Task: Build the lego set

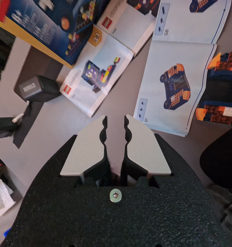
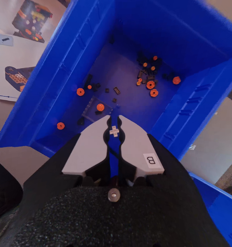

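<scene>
- Right wrist view puts the piece in hand first: we hold a small white cross-shaped plastic plate [image 2: 114,131] pinched between the jaws of the right gripper [image 2: 114,117], sitting in the scalloped notch a little behind the tips, over the near end of the blue plastic parts bin [image 2: 48,74].
- We still see plenty loose on the bin floor: round orange studded pieces [image 2: 150,85], small black tiles and bricks [image 2: 117,90], a clear flat panel [image 2: 91,111] with an orange dome [image 2: 100,107] lying on it.
- Left wrist view shows the partly built model [image 1: 222,90] at the right edge of the grey tabletop [image 1: 59,133]: dark blue frame, black middle, orange studded wings at both ends, a white patch on the lower wing.
- We judge the body largely assembled, as it resembles the controller drawn on the open instruction booklet [image 1: 170,85] just beside it, but the leftover parts say buttons and trim remain.
- We keep the left gripper [image 1: 115,117] spread and empty, hovering above bare table.
- Farther out lie a closed booklet with a colourful arcade model on its cover [image 1: 96,80], the blue and yellow set box [image 1: 43,33], and a dark grey cube-shaped device with a white cable [image 1: 36,88].
- Next, we judge, the white cross goes to the model.
</scene>
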### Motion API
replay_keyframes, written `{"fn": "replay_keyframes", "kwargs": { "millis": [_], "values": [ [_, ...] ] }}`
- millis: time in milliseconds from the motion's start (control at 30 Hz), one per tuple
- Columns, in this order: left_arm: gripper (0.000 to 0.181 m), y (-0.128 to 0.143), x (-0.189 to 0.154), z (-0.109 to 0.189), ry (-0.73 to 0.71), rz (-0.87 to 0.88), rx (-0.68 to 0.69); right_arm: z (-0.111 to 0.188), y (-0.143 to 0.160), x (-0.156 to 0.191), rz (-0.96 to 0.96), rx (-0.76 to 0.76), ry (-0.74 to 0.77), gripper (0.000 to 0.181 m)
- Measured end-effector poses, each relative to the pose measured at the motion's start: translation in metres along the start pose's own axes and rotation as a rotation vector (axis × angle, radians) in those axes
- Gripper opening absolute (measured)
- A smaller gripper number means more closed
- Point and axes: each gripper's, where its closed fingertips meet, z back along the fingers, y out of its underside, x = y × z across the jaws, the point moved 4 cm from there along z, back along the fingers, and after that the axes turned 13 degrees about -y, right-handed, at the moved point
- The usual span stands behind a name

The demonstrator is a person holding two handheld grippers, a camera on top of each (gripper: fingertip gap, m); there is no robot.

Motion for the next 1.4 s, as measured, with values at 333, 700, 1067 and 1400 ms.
{"fn": "replay_keyframes", "kwargs": {
  "millis": [333,700,1067,1400],
  "values": [
    [0.033,-0.085,0.006,0.042,-0.098,0.129,-0.606,0.015,0.026,-0.011,-0.021,-0.004,-0.077,0.009],
    [0.030,-0.116,-0.002,0.075,-0.166,0.157,-0.883,-0.024,0.027,0.022,0.163,0.212,-0.271,0.015],
    [0.030,-0.121,0.004,0.091,-0.251,0.189,-1.013,-0.058,0.003,0.007,0.188,0.146,-0.228,0.008],
    [0.054,-0.108,0.043,0.126,-0.565,0.480,-1.222,-0.044,-0.011,-0.034,0.023,-0.047,-0.016,0.032]
  ]
}}
